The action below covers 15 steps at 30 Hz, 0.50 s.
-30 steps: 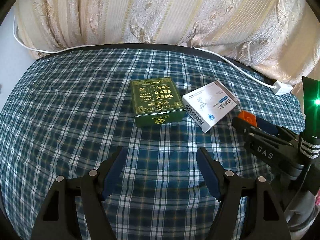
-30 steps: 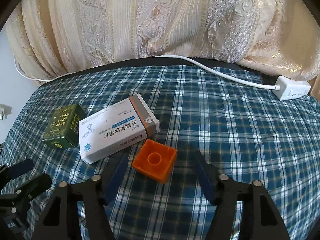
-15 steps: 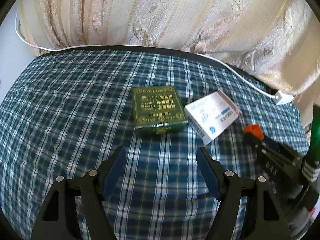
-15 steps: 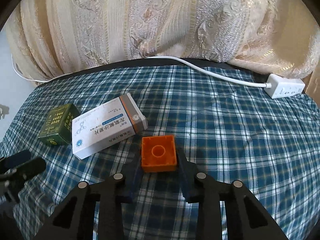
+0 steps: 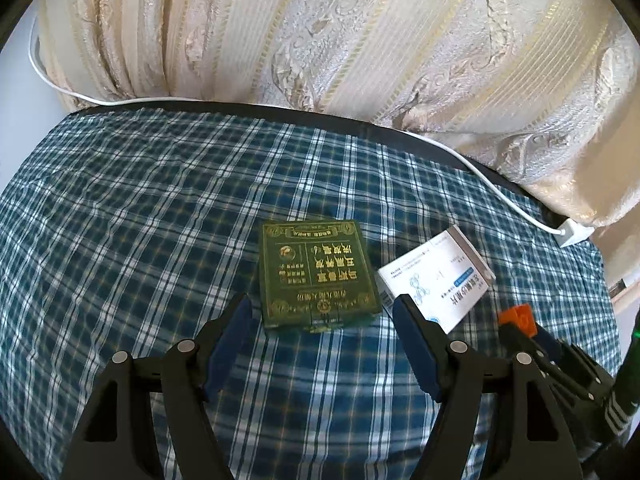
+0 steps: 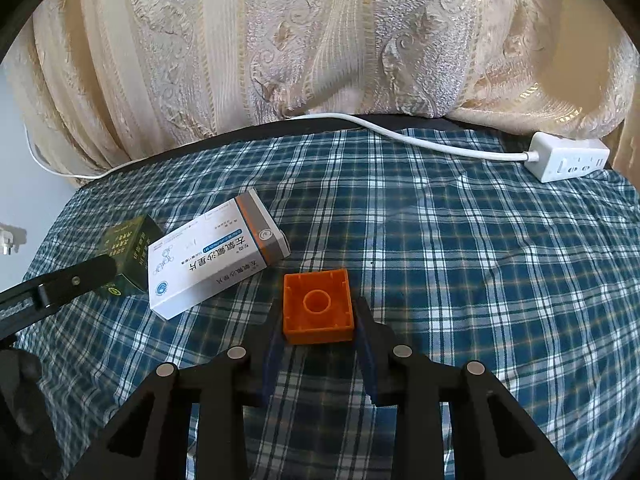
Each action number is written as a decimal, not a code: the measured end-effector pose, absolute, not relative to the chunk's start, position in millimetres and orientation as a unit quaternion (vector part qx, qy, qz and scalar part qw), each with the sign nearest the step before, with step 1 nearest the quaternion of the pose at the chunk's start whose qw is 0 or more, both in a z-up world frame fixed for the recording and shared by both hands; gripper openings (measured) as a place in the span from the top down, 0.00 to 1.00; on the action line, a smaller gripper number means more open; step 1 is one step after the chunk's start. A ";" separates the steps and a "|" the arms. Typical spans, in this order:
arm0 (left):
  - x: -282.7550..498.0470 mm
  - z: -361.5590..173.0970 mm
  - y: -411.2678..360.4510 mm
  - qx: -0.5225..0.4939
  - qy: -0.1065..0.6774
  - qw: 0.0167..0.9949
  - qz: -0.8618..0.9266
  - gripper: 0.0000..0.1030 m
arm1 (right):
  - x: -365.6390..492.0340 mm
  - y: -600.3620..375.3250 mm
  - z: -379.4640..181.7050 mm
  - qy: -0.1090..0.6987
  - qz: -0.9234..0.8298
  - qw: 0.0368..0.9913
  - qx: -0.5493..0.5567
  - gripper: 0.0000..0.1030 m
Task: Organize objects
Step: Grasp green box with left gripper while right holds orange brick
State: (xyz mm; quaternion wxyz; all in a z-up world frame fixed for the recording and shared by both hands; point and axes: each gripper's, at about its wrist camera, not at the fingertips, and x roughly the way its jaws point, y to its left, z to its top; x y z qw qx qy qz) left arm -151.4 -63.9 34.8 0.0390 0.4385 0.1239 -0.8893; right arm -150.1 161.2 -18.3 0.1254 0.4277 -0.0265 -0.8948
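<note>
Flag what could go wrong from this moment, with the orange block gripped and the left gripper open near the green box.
1. The right gripper clamps only the near part of the hollow orange plastic block; it might pivot when lifted.
2. The open left gripper has one finger overlapping the white cardboard medicine box beside the dark green box; advancing could nudge it.

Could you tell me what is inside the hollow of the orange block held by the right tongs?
The orange block opens upward, showing a round tube at its middle and nothing else. Its underside and the plaid cloth beneath are hidden.
</note>
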 end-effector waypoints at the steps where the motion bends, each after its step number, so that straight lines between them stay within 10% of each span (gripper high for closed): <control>1: -153.1 34.6 -63.5 0.438 0.124 0.039 -0.889 0.28 | -150.1 161.1 -18.4 -0.026 -0.895 0.125 0.428 0.66; 15: -168.5 22.0 -65.9 0.447 0.109 0.050 -0.886 0.24 | -150.6 162.1 -18.9 -0.027 -0.895 0.126 0.428 0.66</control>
